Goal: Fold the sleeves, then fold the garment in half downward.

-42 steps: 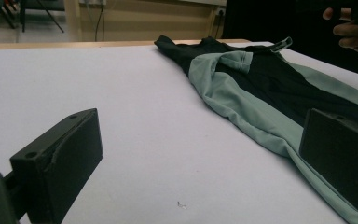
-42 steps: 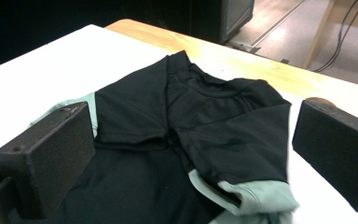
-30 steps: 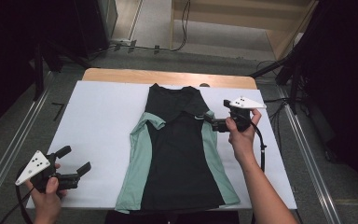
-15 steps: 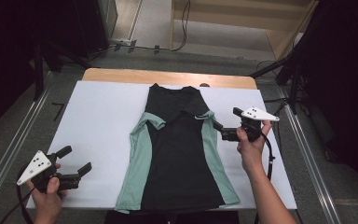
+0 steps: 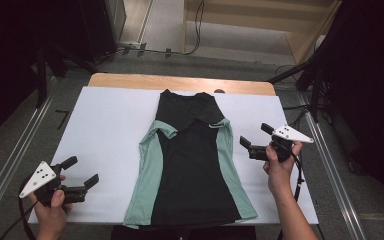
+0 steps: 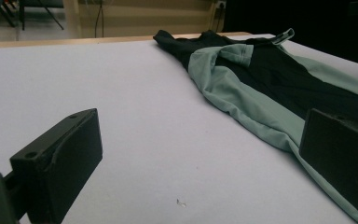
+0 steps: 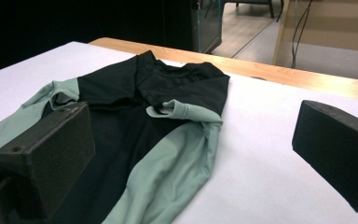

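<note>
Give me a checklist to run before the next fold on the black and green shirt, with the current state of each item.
1. Right gripper jaws open and empty: ok.
2. Left gripper jaws open and empty: ok.
3. Both sleeves of the shirt folded inward over the body: ok.
4. Shirt lying flat on the white table cover: ok, though its hem reaches the near edge.
5. Both grippers off the fabric: ok; each sits beside the shirt.
6. Cable clear of the shirt: ok on the right; cannot tell on the left.
</note>
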Tool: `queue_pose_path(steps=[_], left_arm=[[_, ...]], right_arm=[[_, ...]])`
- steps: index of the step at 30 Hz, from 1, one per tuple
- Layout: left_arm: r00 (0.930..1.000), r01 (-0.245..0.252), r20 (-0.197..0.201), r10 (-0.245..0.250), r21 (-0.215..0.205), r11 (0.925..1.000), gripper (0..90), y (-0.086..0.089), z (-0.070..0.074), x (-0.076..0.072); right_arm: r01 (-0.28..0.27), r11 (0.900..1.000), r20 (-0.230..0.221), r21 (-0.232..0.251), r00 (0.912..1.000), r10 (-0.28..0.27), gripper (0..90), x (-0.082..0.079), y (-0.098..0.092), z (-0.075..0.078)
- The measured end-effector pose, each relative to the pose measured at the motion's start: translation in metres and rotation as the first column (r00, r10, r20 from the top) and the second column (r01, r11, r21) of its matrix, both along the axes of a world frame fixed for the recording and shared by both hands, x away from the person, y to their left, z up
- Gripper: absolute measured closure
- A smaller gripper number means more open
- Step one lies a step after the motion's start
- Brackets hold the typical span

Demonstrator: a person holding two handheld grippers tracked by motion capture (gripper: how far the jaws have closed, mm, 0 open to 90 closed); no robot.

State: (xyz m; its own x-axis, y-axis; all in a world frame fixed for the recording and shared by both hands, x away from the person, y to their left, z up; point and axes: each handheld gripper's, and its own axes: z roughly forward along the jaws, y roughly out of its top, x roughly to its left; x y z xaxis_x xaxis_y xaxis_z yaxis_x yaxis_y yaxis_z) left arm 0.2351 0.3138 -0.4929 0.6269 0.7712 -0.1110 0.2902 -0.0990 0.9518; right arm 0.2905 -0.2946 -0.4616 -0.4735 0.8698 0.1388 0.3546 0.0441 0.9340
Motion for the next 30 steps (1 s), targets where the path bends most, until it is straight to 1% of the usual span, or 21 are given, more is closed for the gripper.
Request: queue_pose_path(steps=[7, 13, 19, 22, 27, 28, 30], left_arm=[[1.0000, 0.001, 0.002, -0.001, 0.002, 1.0000, 0.0, 0.000, 0.000, 0.000], [1.0000, 0.003, 0.002, -0.003, 0.008, 1.0000, 0.0, -0.001, 0.000, 0.001], [1.0000, 0.004, 0.002, -0.004, 0.020, 0.9998, 0.0, -0.001, 0.000, 0.000], [1.0000, -0.001, 0.003, 0.001, 0.016, 0.9999, 0.0, 0.000, 0.002, 0.000], [1.0000, -0.004, 0.002, 0.004, 0.011, 0.9999, 0.0, 0.000, 0.003, -0.001], [1.0000, -0.005, 0.003, 0.005, 0.016, 0.9999, 0.0, -0.001, 0.004, 0.000], [1.0000, -0.006, 0.002, 0.006, 0.020, 0.9998, 0.0, -0.001, 0.005, 0.000]], right_arm=[[0.016, 1.000, 0.018, -0.002, 0.9997, -0.016, 0.0, -0.015, -0.013, -0.005], [0.046, 0.999, 0.018, 0.012, 0.9988, -0.046, 0.0, -0.029, -0.027, -0.011], [0.068, 0.998, 0.012, 0.015, 0.9976, -0.069, 0.0, -0.043, -0.040, -0.016], [0.079, 0.997, 0.016, 0.026, 0.9967, -0.079, 0.0, -0.049, -0.046, -0.019], [0.089, 0.996, 0.022, 0.032, 0.9958, -0.089, 0.0, -0.059, -0.052, -0.022], [0.090, 0.995, 0.020, 0.032, 0.9956, -0.091, 0.0, -0.061, -0.052, -0.023], [0.094, 0.995, 0.021, 0.020, 0.9953, -0.094, 0.0, -0.064, -0.054, -0.025]])
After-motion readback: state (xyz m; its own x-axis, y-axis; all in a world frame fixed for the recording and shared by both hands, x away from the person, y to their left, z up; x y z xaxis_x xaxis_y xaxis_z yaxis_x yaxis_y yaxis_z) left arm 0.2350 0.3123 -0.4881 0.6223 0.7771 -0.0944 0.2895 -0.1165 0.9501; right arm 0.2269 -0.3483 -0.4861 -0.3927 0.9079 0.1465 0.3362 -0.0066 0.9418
